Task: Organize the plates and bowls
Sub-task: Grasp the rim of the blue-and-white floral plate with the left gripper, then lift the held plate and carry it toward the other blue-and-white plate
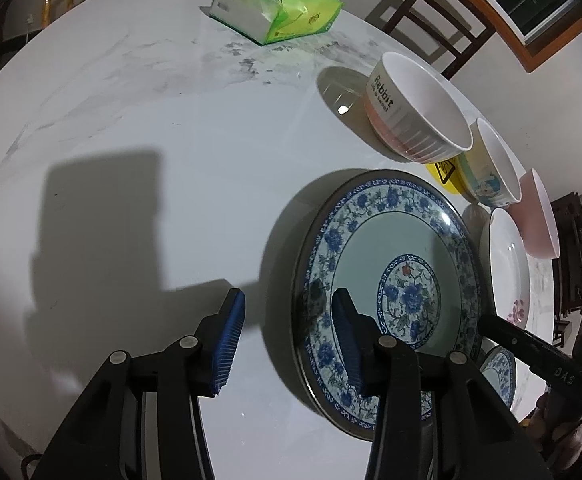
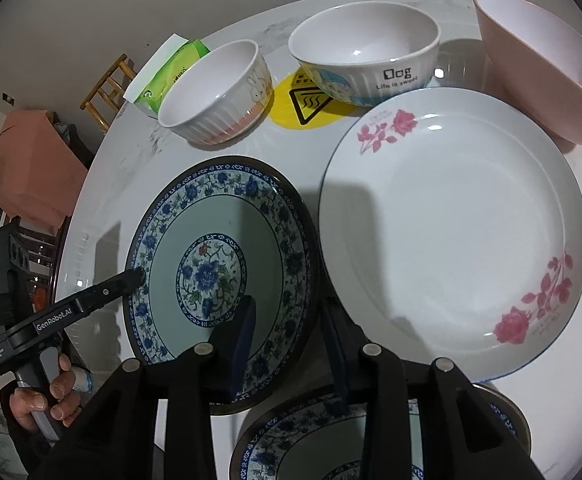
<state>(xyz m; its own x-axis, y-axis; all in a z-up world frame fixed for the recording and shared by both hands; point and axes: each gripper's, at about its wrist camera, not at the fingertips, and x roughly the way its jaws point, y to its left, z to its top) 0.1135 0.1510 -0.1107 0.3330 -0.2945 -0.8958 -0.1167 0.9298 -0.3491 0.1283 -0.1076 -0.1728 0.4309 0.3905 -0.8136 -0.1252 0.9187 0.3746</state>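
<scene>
With both hand-held grippers straddling opposite rims of the blue floral plate on the table, left hand-held gripper and right hand-held gripper are gaping, unclamped; they should be pinching evenly, lifting level.

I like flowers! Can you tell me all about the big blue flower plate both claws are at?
The blue flower plate is round and glossy like ceramic, with a dark rim, a blue blossom border, a pale green middle and a flower medallion. It lies flat on the white marble table. The left claw and right claw each straddle its rim from opposite sides.
</scene>
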